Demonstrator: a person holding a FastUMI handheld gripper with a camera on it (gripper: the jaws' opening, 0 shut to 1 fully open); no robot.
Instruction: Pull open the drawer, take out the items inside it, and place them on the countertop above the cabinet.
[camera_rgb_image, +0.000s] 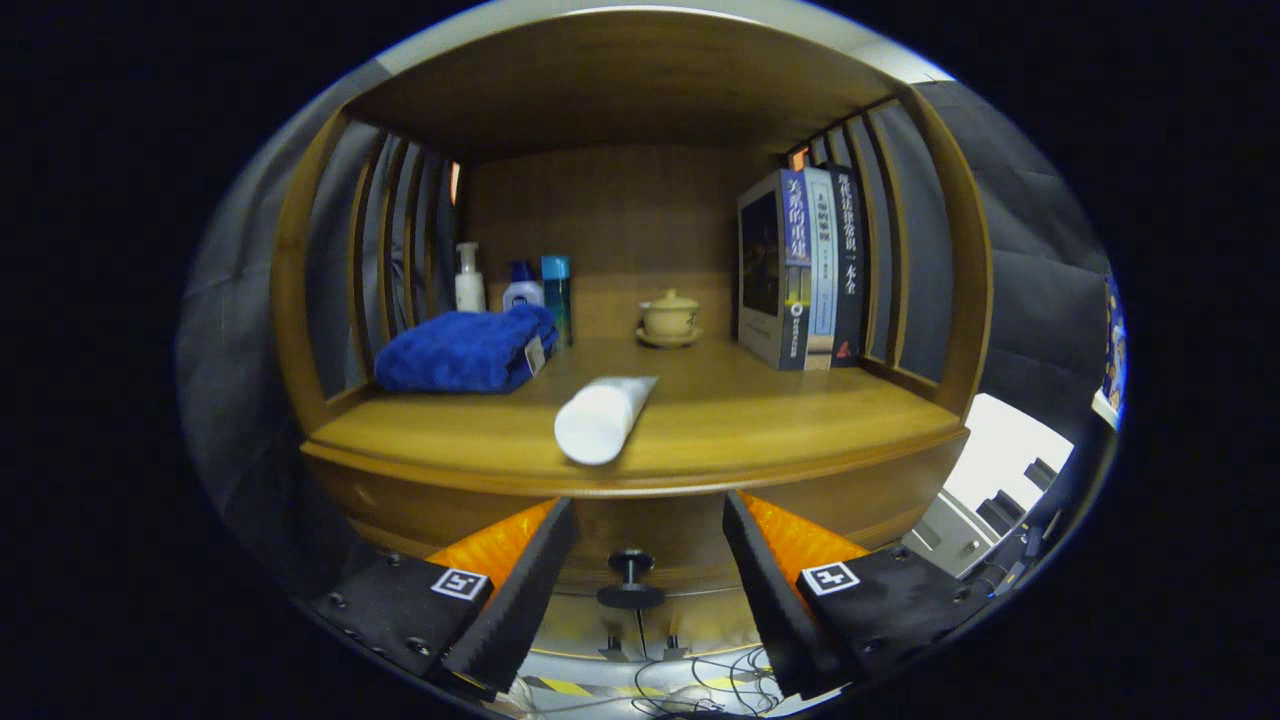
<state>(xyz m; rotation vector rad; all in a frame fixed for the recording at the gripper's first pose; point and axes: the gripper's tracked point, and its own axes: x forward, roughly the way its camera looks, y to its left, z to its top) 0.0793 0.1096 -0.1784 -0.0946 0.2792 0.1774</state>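
Here the gripper (648, 520) gapes wide and empty, the drawer knob (630, 578) between its fingers.

Drawer (640, 555) interior hidden; tongs (648, 520) bases cut off.

We count three bottles (510, 283), three books (812, 265), one blue towel (462, 350), one white tube (603, 418), one lidded teacup (669, 317), one drawer knob (631, 578).
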